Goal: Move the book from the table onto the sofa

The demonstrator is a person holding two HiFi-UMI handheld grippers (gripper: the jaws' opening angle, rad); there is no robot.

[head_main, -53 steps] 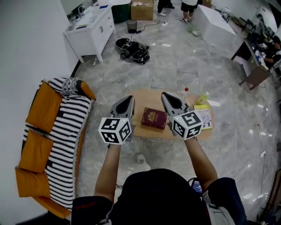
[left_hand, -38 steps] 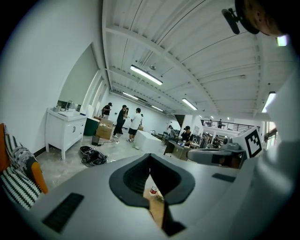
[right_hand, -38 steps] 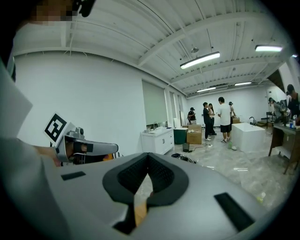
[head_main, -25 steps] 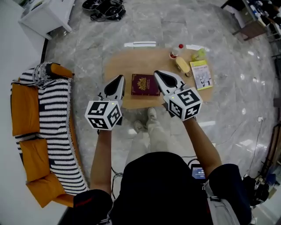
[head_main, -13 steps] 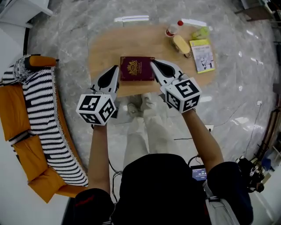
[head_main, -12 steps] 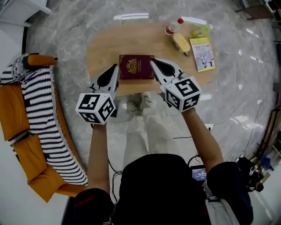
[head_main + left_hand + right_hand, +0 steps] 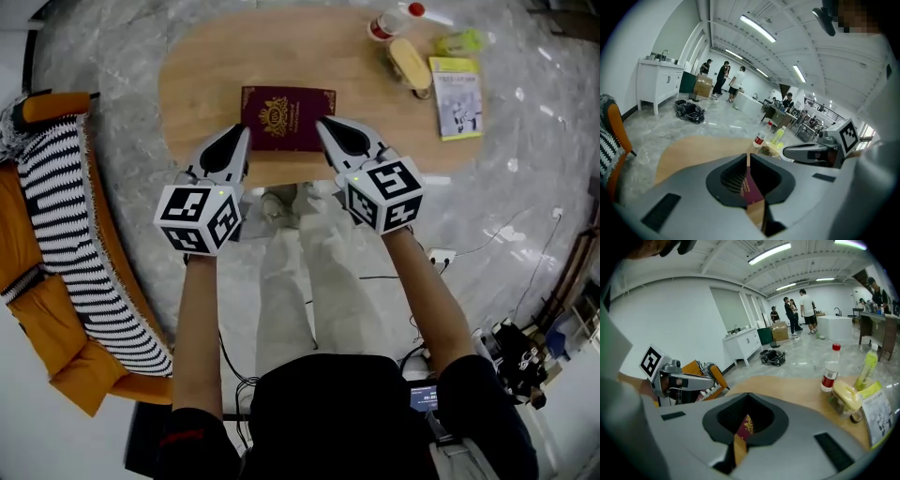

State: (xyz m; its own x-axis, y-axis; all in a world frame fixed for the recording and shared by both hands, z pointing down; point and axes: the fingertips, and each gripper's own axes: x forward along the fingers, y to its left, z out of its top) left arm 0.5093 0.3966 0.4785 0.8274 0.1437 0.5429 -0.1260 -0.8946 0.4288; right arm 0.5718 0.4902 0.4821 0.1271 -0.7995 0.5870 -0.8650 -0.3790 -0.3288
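Holding both arms out, tongs tipped down at the table.
Left gripper and right gripper are pressed together, empty; book lies there between their tips, gold print unreadable.

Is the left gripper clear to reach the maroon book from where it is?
Probably yes: the left gripper is right by the book, nothing in between, but its fingers are shut.

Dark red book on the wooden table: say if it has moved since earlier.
No. The dark red book still lies at the near edge of the wooden table.
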